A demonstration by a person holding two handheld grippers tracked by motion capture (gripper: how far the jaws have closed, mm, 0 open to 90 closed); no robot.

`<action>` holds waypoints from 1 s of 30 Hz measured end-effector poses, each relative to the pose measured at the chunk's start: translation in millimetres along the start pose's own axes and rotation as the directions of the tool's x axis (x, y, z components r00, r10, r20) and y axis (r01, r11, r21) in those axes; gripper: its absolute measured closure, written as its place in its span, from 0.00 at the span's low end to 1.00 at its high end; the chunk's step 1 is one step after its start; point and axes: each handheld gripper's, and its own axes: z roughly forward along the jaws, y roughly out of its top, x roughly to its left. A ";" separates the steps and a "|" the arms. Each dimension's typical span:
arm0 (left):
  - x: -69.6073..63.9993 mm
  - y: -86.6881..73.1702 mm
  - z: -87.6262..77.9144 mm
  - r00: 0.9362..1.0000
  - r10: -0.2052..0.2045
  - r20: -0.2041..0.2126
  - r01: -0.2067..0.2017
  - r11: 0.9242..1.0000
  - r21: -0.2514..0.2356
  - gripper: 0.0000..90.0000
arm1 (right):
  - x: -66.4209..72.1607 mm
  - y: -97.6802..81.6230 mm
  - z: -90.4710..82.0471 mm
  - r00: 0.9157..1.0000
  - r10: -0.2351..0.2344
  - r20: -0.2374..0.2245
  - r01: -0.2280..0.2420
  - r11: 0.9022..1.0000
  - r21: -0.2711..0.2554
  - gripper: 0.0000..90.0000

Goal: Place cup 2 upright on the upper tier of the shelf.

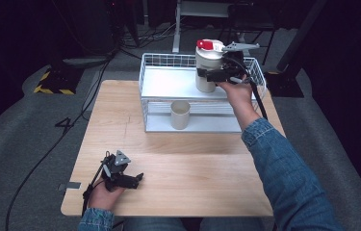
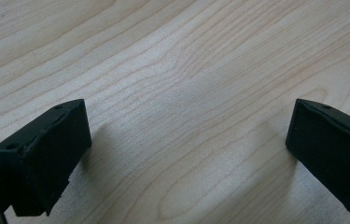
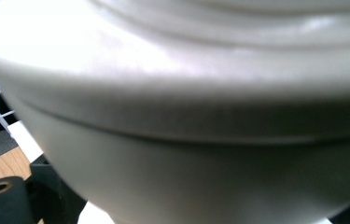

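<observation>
Dark floor and black drapes ring a pale wooden bench [image 1: 178, 159] with fine, matte grain. Near its front left corner the left gripper [image 1: 137, 178] rests on the wood, its jaws spread wide with nothing between them. Further back, toward the far edge, stands a white two-tier wire rack [image 1: 151, 91]; a small cream cup [image 1: 180, 114] sits upright on the lower shelf. At the right end of the upper shelf the right gripper [image 1: 207, 73] is clamped on the side of a tall white canister [image 1: 207, 60] with a red patch on its lid. That canister looks rigid, smooth and glossy, likely slippery plastic or ceramic and moderately weighty, so a hold low on the straight wall, beneath the lid's flared lip, seems safest
</observation>
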 end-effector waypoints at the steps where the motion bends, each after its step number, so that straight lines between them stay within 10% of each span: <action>1: -0.1 0.0 0.0 1.000 -0.001 0.000 0.001 1.000 -0.001 0.01 | -0.2 -0.6 -0.5 1.000 -0.002 0.000 0.002 1.000 0.000 0.11; 30: 0.1 -0.1 -0.1 1.000 0.002 0.000 -0.002 1.000 0.001 0.01 | 2.1 -0.2 -24.3 0.999 -0.030 0.019 0.032 0.995 -0.094 0.00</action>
